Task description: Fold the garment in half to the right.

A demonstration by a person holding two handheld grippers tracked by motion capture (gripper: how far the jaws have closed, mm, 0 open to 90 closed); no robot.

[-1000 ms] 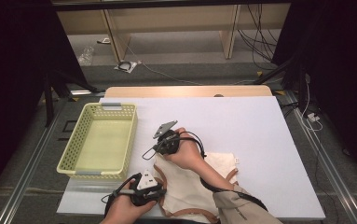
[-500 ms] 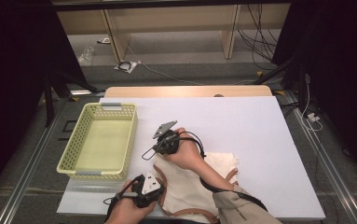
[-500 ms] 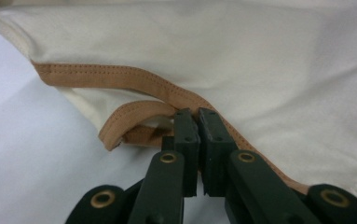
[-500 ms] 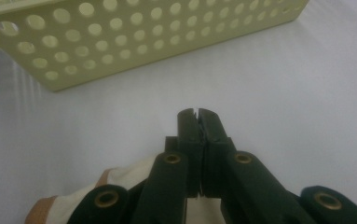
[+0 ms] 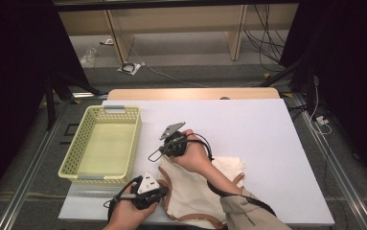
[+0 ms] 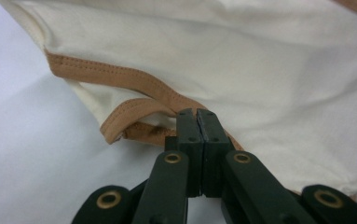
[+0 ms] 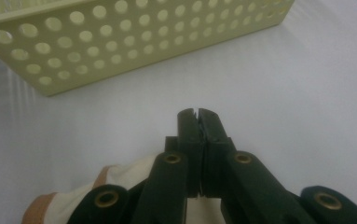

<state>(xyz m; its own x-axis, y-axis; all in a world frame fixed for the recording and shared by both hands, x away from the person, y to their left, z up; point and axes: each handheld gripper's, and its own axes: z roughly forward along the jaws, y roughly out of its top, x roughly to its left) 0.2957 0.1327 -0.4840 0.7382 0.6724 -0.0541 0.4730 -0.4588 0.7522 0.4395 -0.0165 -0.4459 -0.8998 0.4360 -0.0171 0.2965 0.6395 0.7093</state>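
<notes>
Black two-jaw left gripper with brass-coloured pivot rivets. Right gripper alike; grey three-cornered plate, black cable. Khaki sleeve at 5 o'clock.

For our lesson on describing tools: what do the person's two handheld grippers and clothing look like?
Each gripper, the left gripper and the right gripper, is black with a looping black cable and a grey three-cornered plate on top. Close up, the fingers are flat black bars joined by brass-coloured rivets. The right forearm wears a beige sleeve with small dark lettering.

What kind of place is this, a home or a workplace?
It is most likely a laboratory or recording workspace, not a home. A white table stands inside a metal rail frame, loose cables lie on the bare floor behind, and dark curtains close off both sides.
</notes>
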